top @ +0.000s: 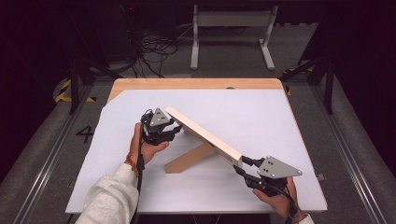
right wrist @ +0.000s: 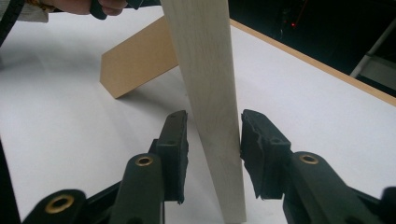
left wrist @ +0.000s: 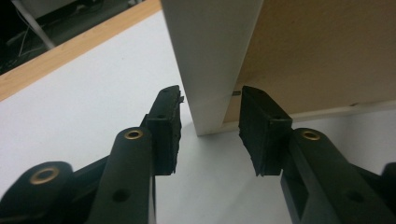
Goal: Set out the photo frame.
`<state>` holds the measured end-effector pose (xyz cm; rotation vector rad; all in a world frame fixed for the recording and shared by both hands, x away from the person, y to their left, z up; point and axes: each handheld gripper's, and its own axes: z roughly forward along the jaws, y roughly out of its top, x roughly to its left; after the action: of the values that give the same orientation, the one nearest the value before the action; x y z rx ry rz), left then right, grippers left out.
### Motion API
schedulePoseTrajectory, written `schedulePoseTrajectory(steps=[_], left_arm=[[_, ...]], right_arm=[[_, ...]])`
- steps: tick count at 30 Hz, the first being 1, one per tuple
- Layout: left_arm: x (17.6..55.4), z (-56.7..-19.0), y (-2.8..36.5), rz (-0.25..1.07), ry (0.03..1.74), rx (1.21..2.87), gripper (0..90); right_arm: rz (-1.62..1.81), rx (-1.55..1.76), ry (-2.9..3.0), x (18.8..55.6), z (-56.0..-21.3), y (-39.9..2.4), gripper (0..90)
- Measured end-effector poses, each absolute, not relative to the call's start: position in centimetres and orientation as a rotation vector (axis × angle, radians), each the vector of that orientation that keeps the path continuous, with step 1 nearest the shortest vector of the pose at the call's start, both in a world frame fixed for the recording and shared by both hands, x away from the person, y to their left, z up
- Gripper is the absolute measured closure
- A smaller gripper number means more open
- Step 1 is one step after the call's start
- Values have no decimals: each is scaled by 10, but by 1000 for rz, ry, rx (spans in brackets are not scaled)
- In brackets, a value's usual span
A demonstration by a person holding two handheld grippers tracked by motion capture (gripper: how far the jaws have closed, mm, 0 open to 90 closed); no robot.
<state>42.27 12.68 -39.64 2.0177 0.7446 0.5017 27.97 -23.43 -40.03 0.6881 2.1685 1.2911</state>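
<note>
A long pale wooden board (top: 203, 135) stands on its edge and runs slantwise across the white-covered table (top: 280, 112). A shorter tan board (top: 189, 158) joins it from the near side. My left gripper (top: 177, 128) is at the board's far left end. In the left gripper view the jaws of this gripper (left wrist: 208, 121) straddle the board's end (left wrist: 210, 56) with a gap on each side, the tan panel (left wrist: 317, 51) behind. My right gripper (top: 243, 165) is at the near right end. Its jaws (right wrist: 212, 140) flank the board (right wrist: 205, 70), and the left pad is clear of it.
The table's wooden rim (top: 196, 84) shows along the far edge. Behind it a white metal frame (top: 231, 28) stands on the floor beside loose cables (top: 149, 51). Dark stand legs flank the table on both sides. The person's other hand (right wrist: 88, 5) shows far off in the right gripper view.
</note>
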Motion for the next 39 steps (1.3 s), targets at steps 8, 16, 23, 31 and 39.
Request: schedulePoseTrajectory(steps=[8,16,23,31,39], left_arm=[[408,-386,139,506,703,1934,553],[413,-387,130,518,695,1947,582],[420,-384,123,530,701,1976,587],[422,-383,117,548,713,1982,568],[425,-381,108,558,729,1992,553]], right_arm=[[1293,717,2160,275,-401,-247,624],[1259,698,2174,278,-405,-239,685],[1286,709,2178,277,-405,-240,690],[1285,682,2202,274,-404,-232,674],[1296,656,2225,272,-405,-223,673]])
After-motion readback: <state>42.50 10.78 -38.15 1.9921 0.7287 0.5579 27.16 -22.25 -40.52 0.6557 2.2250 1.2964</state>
